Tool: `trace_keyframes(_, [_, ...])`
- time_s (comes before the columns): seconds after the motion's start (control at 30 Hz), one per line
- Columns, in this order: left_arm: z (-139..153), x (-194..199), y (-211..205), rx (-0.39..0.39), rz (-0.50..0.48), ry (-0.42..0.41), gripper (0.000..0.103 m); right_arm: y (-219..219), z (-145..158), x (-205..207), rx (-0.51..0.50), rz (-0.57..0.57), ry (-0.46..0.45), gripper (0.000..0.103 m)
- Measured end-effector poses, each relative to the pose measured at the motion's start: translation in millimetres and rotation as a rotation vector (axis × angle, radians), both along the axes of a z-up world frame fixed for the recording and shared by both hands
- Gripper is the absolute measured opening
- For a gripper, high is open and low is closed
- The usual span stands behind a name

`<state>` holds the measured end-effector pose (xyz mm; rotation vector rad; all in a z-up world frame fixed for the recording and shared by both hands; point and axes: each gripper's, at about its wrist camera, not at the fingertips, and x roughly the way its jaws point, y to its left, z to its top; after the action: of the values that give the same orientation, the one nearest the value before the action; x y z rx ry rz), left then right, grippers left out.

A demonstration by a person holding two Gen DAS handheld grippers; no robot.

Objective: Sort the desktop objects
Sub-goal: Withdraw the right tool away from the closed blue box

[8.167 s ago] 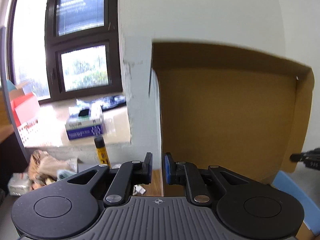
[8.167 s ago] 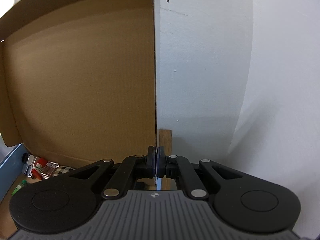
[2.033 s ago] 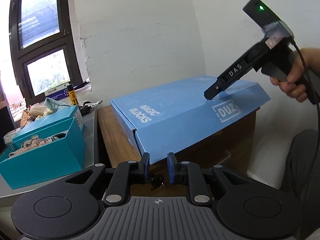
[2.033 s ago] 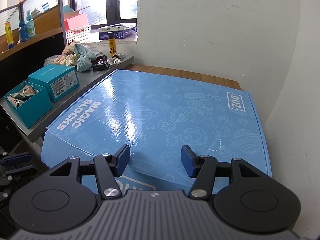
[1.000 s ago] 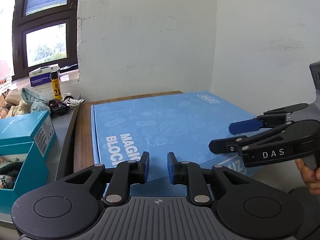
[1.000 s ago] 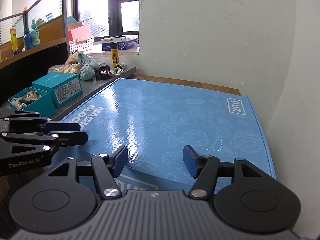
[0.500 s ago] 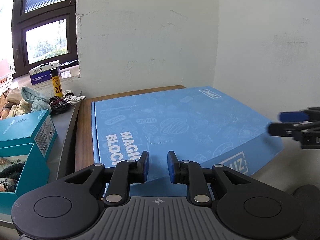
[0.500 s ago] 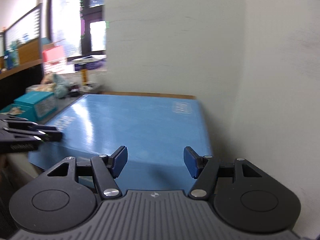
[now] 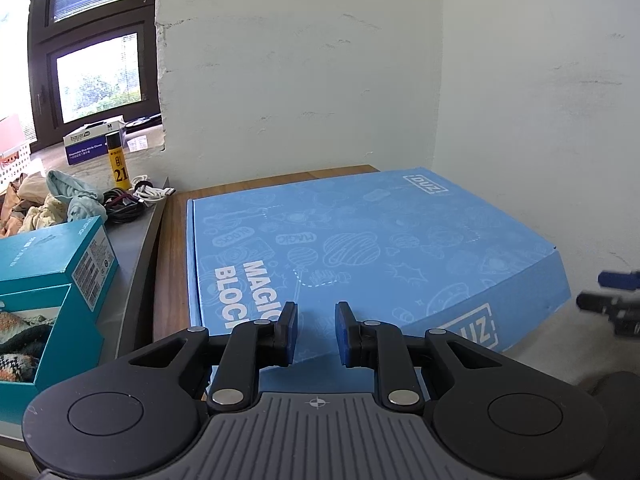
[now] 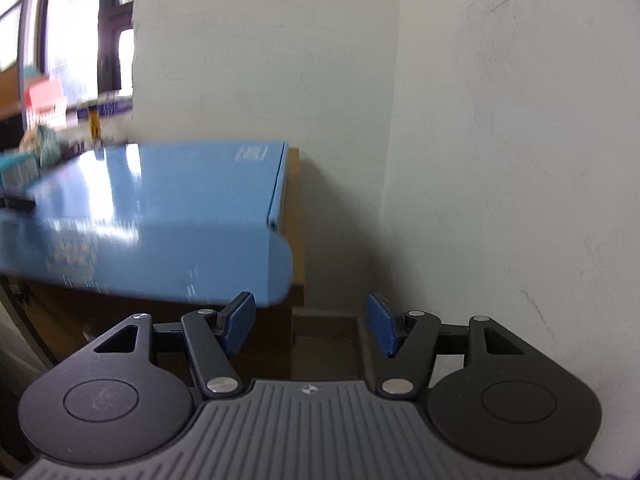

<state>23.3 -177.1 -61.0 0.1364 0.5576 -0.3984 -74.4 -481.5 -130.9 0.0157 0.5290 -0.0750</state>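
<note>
A large closed blue cardboard box (image 9: pixel 360 248) printed "MAGIC BLOCKS" lies flat on a wooden desk (image 9: pixel 172 264) in the corner of two white walls. My left gripper (image 9: pixel 316 332) hovers just before the box's front edge. Its blue pads stand nearly together with a narrow gap and nothing between them. My right gripper (image 10: pixel 310 322) is open and holds nothing; it sits low, past the front right corner of the box (image 10: pixel 160 208). In the left wrist view the right gripper (image 9: pixel 616 296) shows only at the right edge.
A teal carton (image 9: pixel 60 264) and an open teal box (image 9: pixel 24 336) with knitted fabric stand on a grey ledge at left. Behind them lie crumpled cloths (image 9: pixel 60 200), cables (image 9: pixel 128 200), a yellow tube (image 9: pixel 118 164) and a glove box (image 9: pixel 92 142). White walls close off the back and right.
The right gripper has swung right and down, off the box top to beyond its right corner, and has slid toward the edge of the left wrist view. The left gripper has stayed put.
</note>
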Motion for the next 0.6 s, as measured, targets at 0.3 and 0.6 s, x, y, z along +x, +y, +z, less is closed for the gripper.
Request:
trace_keyframes(0.3, [-1.0, -2.7, -3.3, 0.023, 0.002, -0.021, 0.024, 14.6, -34.8, 15.8, -0.046, 0.044, -0.022, 0.053])
trace_keyframes(0.6, [-3.9, -6.0, -3.7, 0.028, 0.004, -0.045, 0.024, 18.4, -38.5, 24.0, -0.074, 0.07, -0.078, 0.018])
